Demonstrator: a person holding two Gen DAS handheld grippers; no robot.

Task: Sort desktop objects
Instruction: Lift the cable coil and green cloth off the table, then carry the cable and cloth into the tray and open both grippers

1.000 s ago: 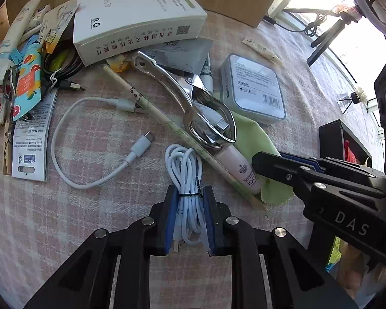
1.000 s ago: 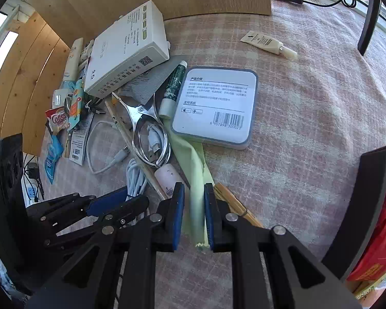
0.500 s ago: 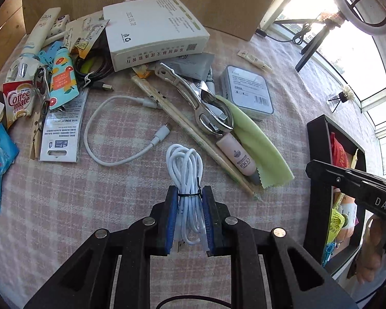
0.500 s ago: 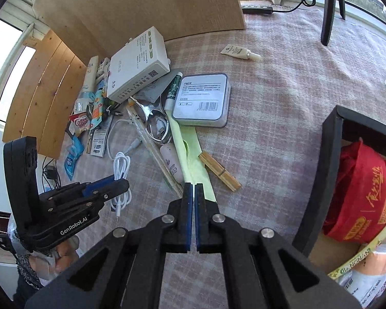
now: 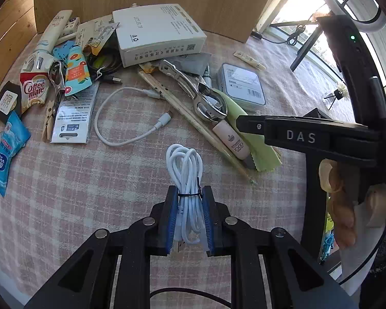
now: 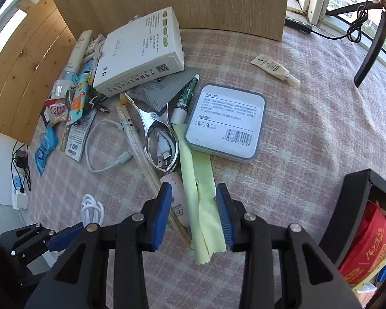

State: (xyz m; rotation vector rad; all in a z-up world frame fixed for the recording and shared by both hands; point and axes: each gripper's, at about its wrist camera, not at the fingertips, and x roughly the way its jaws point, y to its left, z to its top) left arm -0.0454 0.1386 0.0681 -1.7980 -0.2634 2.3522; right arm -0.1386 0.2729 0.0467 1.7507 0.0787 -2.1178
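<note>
My left gripper [image 5: 189, 217] is shut on a coiled white cable [image 5: 186, 172] bound with a black tie, held above the checked tablecloth. The coil also shows at the lower left of the right wrist view [image 6: 92, 209]. My right gripper [image 6: 194, 212] is open, its blue pads on either side of a light green cloth [image 6: 198, 180] and a pink tube [image 6: 178, 198] that lie on the table. In the left wrist view the right gripper's arm crosses over the green cloth [image 5: 247, 131].
A clutter lies beyond: a white box [image 6: 141, 51], a grey tin [image 6: 227, 123], metal tongs [image 6: 154, 126], a loose white cable [image 5: 131, 118], wooden sticks [image 5: 187, 113], sachets [image 5: 33, 90] at left. A black bin [image 6: 357, 206] with a red bag stands at right.
My right gripper went from shut to open and came back down over the green cloth. My left gripper has lifted the cable coil farther from the clutter.
</note>
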